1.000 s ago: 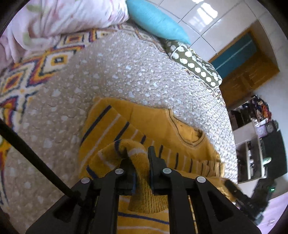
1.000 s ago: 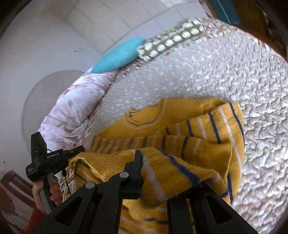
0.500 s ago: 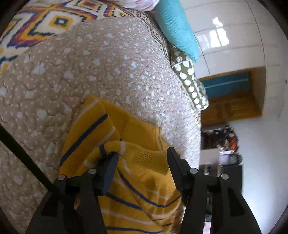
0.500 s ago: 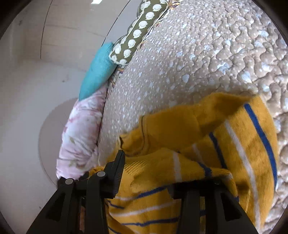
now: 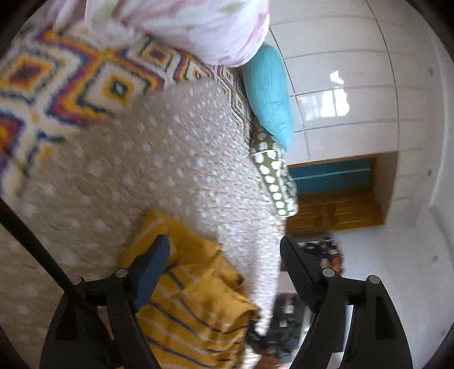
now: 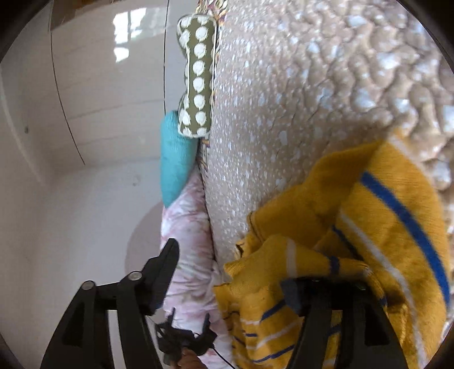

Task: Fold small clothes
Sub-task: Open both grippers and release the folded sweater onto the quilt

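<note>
Only the left wrist view shows the patterned rug (image 5: 71,85) beyond the sweater (image 5: 193,306).

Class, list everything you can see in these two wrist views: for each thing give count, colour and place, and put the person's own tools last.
Knitted sweater: one, mustard yellow with blue and white stripes, crumpled on the bedspread.
Quilted bedspread: one, beige with white dots, covering the bed.
Patterned blanket: one, multicoloured diamonds, beyond the bedspread.
Floral bedding: one, pink and white, bundled at the bed's edge.
Teal cushion: one, beside the floral bedding.
Spotted cushion: one, olive with white dots, next to the teal cushion.
Wooden cabinet: one, brown, against the white wall.
Left tool: one, black, jaws opening, sweater below, not gripped.
Right tool: one, black, jaws opening, sweater draped over one finger.
</note>
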The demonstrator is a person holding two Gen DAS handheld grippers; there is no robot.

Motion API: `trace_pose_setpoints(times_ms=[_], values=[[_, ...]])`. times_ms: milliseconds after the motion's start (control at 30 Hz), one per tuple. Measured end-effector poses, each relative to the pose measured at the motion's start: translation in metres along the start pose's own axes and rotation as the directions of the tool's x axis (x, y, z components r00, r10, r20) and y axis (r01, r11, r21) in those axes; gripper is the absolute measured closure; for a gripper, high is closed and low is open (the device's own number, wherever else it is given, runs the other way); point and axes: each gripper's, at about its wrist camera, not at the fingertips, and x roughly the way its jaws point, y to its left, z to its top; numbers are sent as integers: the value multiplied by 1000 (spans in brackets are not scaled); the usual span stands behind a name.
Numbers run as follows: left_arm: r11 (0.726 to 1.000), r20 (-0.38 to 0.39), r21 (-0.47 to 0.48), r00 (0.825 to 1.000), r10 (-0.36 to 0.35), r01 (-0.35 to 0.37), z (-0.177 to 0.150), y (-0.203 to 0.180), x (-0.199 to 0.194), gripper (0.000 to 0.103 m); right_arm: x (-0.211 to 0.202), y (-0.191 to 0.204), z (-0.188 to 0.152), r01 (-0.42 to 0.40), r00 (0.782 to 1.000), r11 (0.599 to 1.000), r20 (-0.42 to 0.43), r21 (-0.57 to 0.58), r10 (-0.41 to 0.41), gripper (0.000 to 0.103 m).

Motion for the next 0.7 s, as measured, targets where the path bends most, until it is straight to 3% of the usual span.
trace_pose_setpoints(times_ms=[100,233,367,400,433,467,533,567,600,667,700], values=[[995,-9,76,998,69,-68,-10,-4,-12,24,-13,7,-5,0,999,999,37,37,-1,14],[967,-26,187,983,184,-176,-39,-3,-22,24,-14,30,-17,87,996,993,15,-82,-86,13],[902,-34,333,952,303,-275,-79,-3,-18,24,-15,48,-40,148,988,966,-10,-214,-154,12],[877,-33,383,944,327,-290,-90,-5,-15,24,-14,51,-45,165,985,954,-12,-250,-173,15],[850,-32,432,937,349,-302,-101,-6,-11,24,-15,55,-51,188,980,934,-11,-305,-201,26],[826,-28,470,929,368,-312,-108,-5,-8,24,-11,62,-60,222,970,899,-5,-378,-242,33],[758,-14,553,906,424,-346,-123,-5,0,24,1,71,-74,315,934,796,22,-517,-355,57],[731,-7,579,895,447,-361,-128,-3,3,25,11,76,-82,362,907,720,46,-592,-418,61],[718,-3,595,893,451,-361,-132,-1,2,27,18,77,-87,392,884,659,66,-642,-462,66],[722,-1,601,902,431,-344,-135,1,-4,28,37,77,-87,458,832,531,134,-713,-538,66],[730,7,595,910,415,-338,-134,2,-10,28,44,76,-83,487,811,486,168,-726,-560,66]])
